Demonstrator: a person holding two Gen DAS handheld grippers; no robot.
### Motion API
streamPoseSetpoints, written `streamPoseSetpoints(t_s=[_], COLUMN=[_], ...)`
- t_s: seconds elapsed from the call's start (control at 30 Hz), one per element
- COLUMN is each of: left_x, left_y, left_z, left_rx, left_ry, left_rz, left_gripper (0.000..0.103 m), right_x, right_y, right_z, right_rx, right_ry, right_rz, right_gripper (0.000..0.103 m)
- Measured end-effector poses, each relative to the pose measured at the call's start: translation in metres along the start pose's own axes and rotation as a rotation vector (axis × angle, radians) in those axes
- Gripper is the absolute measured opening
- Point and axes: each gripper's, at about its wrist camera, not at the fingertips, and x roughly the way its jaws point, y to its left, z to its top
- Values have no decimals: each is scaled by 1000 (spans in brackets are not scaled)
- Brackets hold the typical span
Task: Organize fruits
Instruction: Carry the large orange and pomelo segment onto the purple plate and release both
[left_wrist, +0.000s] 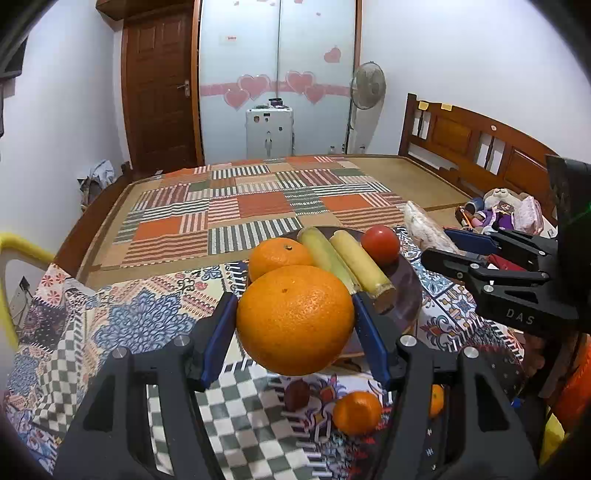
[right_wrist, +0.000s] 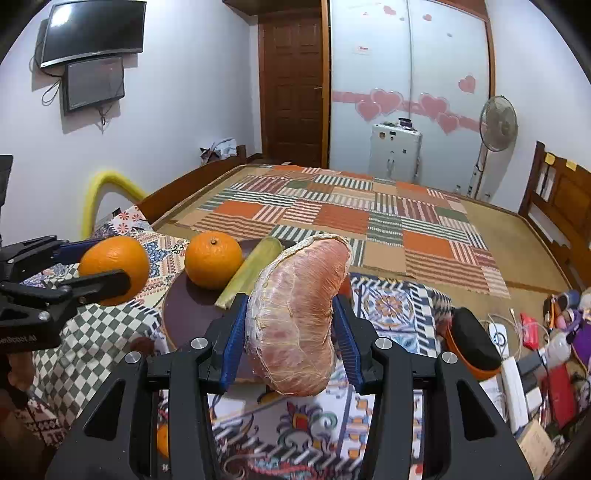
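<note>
Orange orange (left_wrist: 294, 319), pink pomelo segment (right_wrist: 297, 317), checked patchwork cloth (left_wrist: 110, 332)

Left gripper (left_wrist: 295, 321) held level and raised, jaws pressed against both sides of a large orange (left_wrist: 295, 319), right gripper (right_wrist: 290, 332) alongside it at similar height, jaws clamped on a pomelo segment (right_wrist: 295, 314)

A large orange (left_wrist: 294, 319) is hanging above the patterned cloth, pinched at its sides. A peeled pomelo segment (right_wrist: 299, 314), pink and wrapped in film, is standing upright, likewise held. On the dark plate (left_wrist: 408, 291) beyond, a smaller orange (left_wrist: 279, 256) is sitting at the left, two pale yellow-green stalks (left_wrist: 347, 262) are lying side by side, and a tomato (left_wrist: 380, 243) is resting at the far right. Nearer, a small mandarin (left_wrist: 356, 412) is lying on the cloth.
</note>
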Motion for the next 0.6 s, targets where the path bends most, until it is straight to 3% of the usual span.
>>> streamPoseSetpoints(t_s=[0.6], left_x=[49], left_y=[7], left_z=[0], left_rx=[6], left_ry=[58], left_rz=[-18], left_gripper=[63], right_x=[54], right_y=[5], right_z=[25], right_rx=[-39], right_ry=[93], right_rz=[88], right_gripper=[42])
